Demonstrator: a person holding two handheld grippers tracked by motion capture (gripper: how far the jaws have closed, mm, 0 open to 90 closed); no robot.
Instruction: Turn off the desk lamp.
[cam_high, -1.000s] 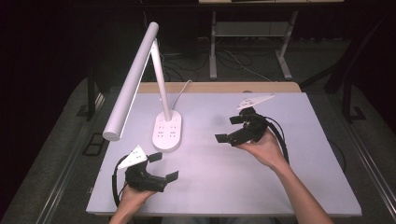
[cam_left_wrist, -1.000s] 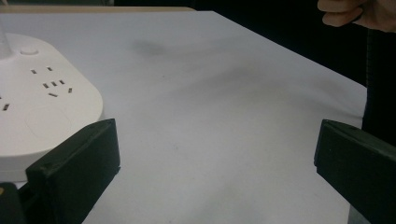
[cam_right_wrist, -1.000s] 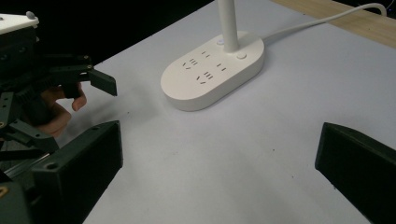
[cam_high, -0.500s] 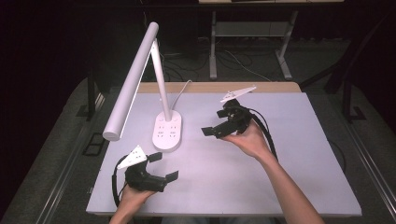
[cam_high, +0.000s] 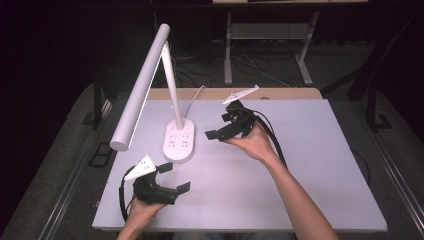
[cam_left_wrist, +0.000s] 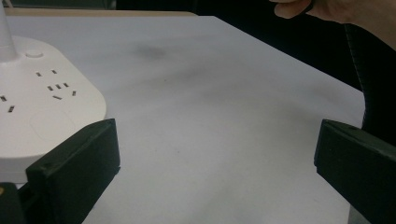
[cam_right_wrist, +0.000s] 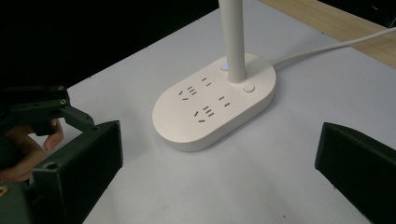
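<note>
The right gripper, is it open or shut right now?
Open: the right gripper has its jaws spread wide, nothing between them, facing the lamp base.

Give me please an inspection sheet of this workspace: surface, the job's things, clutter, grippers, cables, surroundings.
Surface: white table, faint grey smudges in the left gripper view, wooden strip along the far edge.
Job's things: white desk lamp, standing; its oval base carries sockets and a round button; the head slants down toward the table's left edge.
Clutter: nothing seen.
Grippers: left gripper near the front edge, jaws open, holding nothing; right gripper beside the base, jaws open, pointing at it, not touching.
Cables: white lamp cord runs off the far edge; a black cable trails from the right gripper.
Surroundings: dark room, desk legs and floor cables behind.
</note>
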